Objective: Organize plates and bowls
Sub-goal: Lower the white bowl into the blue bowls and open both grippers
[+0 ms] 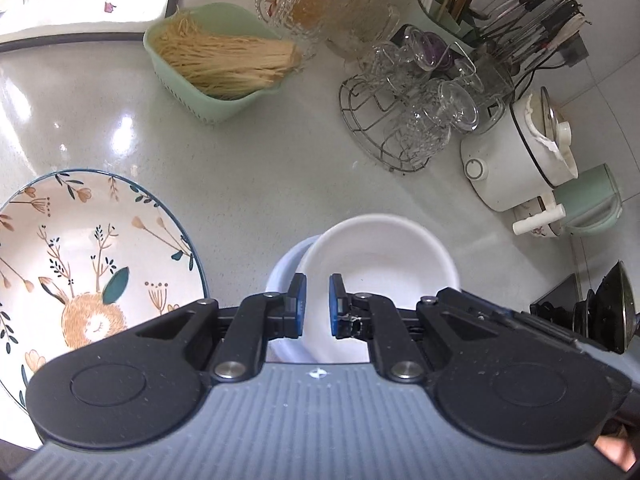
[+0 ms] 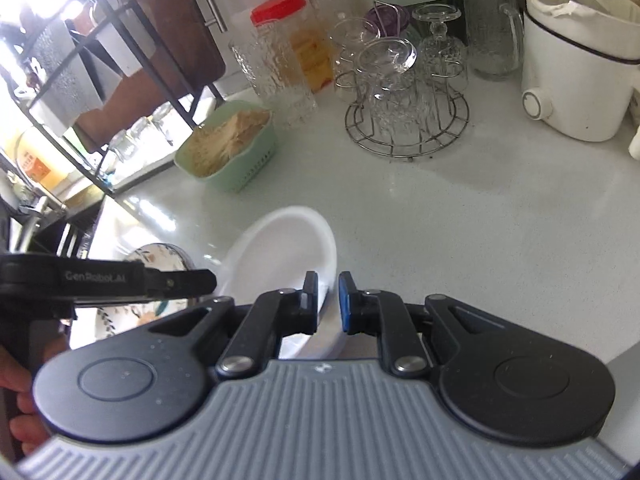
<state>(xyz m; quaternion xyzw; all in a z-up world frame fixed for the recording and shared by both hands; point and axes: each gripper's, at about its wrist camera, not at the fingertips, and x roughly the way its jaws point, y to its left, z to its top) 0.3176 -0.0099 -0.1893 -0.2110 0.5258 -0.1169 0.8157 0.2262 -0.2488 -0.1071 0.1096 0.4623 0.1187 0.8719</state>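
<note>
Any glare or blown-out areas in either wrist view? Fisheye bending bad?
Left wrist: window glare blows out the top-left corner, bright spots reflect off the counter; edges curve, the floral plate stays sharp. Right wrist: top-left is overexposed around the black rack; the white bowl looks washed out, nearly blending into the counter.

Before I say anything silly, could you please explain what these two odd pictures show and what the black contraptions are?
No robot here: a person holds a two-finger claw in each hand, and each claw carries a camera looking along its fingers. In the left view, the left claw pinches the rim of a white bowl that sits in a second white bowl. In the right view, the right claw grips the same bowl's opposite rim. Beside them lies a floral plate. Further back on the countertop stand a green noodle basket and a wire glass rack.
</note>
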